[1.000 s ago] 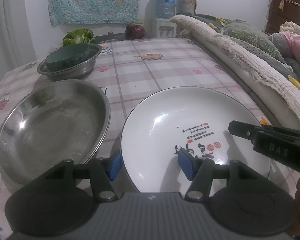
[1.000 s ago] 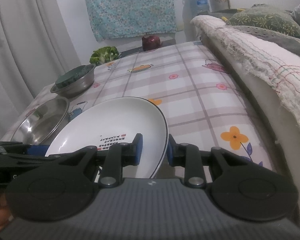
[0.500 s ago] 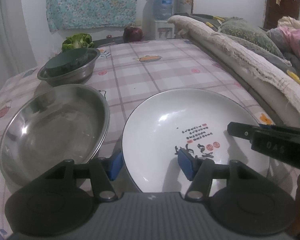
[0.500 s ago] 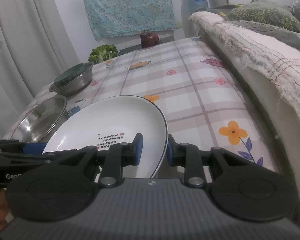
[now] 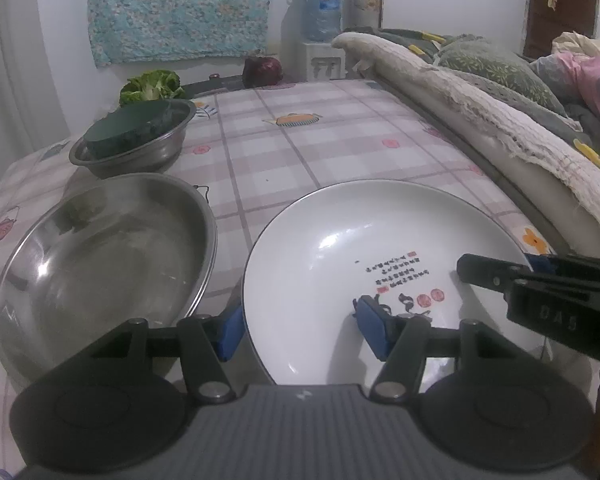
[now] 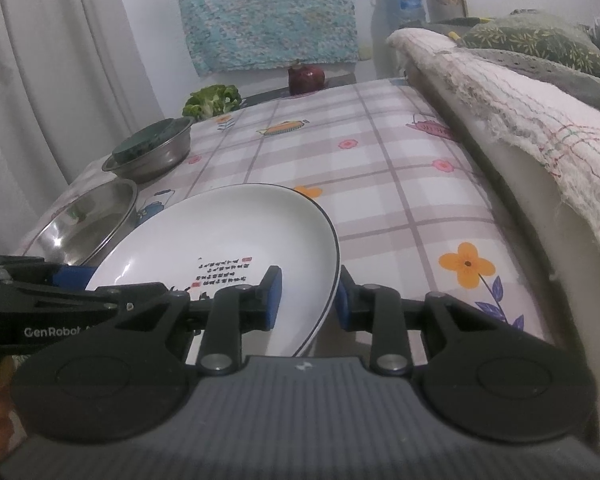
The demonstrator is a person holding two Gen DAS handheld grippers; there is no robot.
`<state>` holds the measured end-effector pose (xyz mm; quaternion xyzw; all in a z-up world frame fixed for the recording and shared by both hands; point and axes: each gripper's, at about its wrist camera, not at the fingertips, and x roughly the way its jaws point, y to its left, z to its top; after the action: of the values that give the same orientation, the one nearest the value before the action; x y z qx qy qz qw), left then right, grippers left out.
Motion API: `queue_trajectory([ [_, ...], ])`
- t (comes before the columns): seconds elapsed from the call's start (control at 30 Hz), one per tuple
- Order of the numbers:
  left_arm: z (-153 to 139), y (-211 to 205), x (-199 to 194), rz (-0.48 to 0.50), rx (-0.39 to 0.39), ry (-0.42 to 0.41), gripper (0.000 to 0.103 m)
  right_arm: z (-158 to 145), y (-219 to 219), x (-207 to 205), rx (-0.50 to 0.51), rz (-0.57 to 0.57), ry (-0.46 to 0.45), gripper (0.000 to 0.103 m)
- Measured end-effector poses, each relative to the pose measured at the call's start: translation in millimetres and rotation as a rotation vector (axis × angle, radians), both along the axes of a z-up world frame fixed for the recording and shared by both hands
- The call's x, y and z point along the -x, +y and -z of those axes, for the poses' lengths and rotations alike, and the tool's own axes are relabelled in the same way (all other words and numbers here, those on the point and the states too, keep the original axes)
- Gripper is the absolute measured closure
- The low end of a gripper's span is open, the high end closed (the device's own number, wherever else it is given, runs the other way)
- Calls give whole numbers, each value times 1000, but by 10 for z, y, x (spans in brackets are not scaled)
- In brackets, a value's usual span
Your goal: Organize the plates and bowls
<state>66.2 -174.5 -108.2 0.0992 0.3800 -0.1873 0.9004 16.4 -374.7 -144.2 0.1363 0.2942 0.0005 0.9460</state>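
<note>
- The right claw (image 6: 306, 300) straddles the right rim of the round white ceramic plate with printed writing (image 6: 228, 232). One blue pad is inside the dish and the other is against the outside of the rim.
- Its jaws have just been opening with the rim between them. I cannot tell whether the pads are pinching the plate or have let go.
- The left claw (image 5: 300, 332) is released and stands wide across the plate's near-left rim. One pad is outside the rim and one is over the glaze, and neither presses.
- The plate sits on the checked, flower-printed tablecloth (image 5: 320, 140), apparently resting there.
- This looks like the plate being set down or passed from right to left.
- To do that well, the right claw should let go fully only once the plate lies flat or the left claw has closed.
- The left claw should bite squarely on the rim, since glaze is slippery.
- Any lift should clear the steel rim beside the plate.
- One wide, shallow stainless-steel dish (image 5: 100, 256) lies just left of the plate, apart from it.
- One smaller stainless-steel bowl (image 5: 140, 156) stands beyond and left of the plate. It holds one dark green round piece (image 5: 128, 128) that I cannot identify.
- One leafy green vegetable (image 5: 150, 84) and one dark red round vegetable (image 5: 262, 72) lie far beyond the plate.
- In all there are one ceramic plate, two steel vessels and two claws.
</note>
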Motion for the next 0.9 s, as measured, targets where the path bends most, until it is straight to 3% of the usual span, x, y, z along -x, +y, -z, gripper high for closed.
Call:
queue_trajectory([
  [0.9, -138, 51, 51, -21, 36, -4, 44, -123, 28, 24, -5, 21, -18, 75],
])
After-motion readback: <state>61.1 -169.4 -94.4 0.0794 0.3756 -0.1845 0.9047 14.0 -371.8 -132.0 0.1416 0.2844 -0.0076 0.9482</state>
